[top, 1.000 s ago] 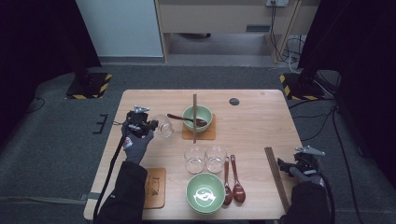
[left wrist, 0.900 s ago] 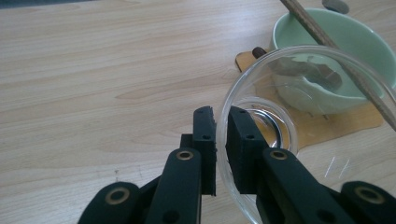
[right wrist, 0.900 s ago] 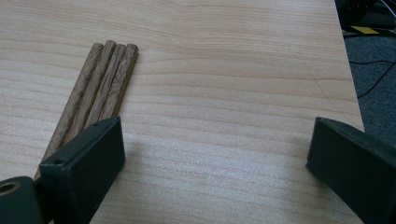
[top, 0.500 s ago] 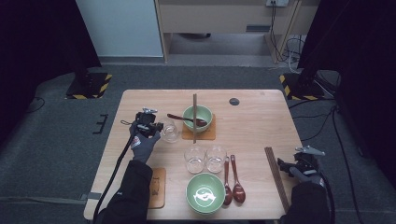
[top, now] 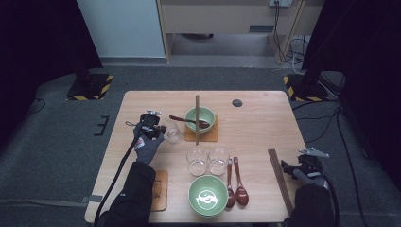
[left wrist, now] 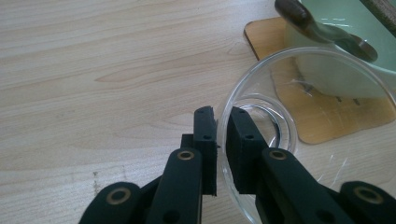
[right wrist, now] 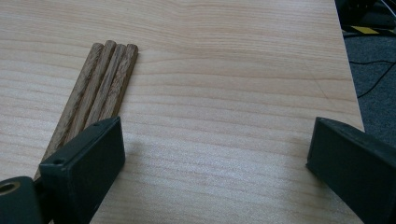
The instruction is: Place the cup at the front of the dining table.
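A clear drinking glass (top: 173, 134) (left wrist: 275, 126) stands left of the wooden coaster (top: 211, 135) that carries a green bowl (top: 201, 118). My left gripper (top: 161, 131) (left wrist: 223, 116) is shut on the glass's near wall, one jaw outside and one inside the rim. A dark spoon (top: 187, 120) and a single wooden chopstick (top: 197, 118) rest on that bowl. My right gripper (top: 289, 169) (right wrist: 215, 158) stands open and low at the table's right front, with bare wood between its jaws. A bundle of wooden chopsticks (top: 279, 179) (right wrist: 98, 88) lies just to its left.
Two more glasses (top: 196, 161) (top: 218, 160) stand mid-table. In front of them are a second green bowl (top: 208, 195) and two dark spoons (top: 230, 182) (top: 240, 182). A wooden coaster (top: 160, 189) lies at the front left beside my forearm. A small black disc (top: 237, 102) sits at the back.
My left gripper has shifted a little to the right and lower, with the glass in its jaws, closer to the bowl's coaster. The right gripper has not moved.
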Demonstrator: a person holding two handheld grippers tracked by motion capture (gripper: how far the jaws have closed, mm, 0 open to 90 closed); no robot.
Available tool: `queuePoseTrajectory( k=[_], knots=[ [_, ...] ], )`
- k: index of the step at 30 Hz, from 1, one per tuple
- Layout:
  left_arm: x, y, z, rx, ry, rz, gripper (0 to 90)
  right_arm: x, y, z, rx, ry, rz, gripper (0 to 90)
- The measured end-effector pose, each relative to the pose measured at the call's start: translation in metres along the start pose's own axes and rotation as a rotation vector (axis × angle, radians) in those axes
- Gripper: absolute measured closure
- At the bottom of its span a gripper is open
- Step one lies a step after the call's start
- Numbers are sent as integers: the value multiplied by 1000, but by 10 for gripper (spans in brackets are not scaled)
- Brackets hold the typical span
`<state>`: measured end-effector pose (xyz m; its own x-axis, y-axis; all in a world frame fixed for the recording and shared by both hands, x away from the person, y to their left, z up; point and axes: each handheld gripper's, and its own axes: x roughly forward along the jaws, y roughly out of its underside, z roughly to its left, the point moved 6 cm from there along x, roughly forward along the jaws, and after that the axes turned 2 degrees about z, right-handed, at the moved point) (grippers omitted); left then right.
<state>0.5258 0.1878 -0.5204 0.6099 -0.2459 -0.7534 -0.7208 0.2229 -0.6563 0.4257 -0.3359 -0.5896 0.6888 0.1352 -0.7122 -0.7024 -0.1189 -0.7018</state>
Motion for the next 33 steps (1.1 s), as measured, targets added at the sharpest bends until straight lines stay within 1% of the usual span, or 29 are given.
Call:
queuePoseTrajectory(
  k=[4, 8, 12, 16, 26, 33],
  knots=[
    [2, -1, -1, -3, 1, -19, 818, 0, 0, 0, 0, 0, 0, 42],
    [5, -2, -2, -19, 1, -40, 810, 0, 0, 0, 0, 0, 0, 42],
    [9, -2, -5, -28, 9, -56, 799, 0, 0, 0, 0, 0, 0, 41],
    [10, -3, -8, -26, 10, -72, 787, 0, 0, 0, 0, 0, 0, 41],
    [13, -5, -10, -40, 12, -94, 774, 0, 0, 0, 0, 0, 0, 40],
    [15, -6, -11, -39, 10, -101, 769, 0, 0, 0, 0, 0, 0, 40]
  ],
)
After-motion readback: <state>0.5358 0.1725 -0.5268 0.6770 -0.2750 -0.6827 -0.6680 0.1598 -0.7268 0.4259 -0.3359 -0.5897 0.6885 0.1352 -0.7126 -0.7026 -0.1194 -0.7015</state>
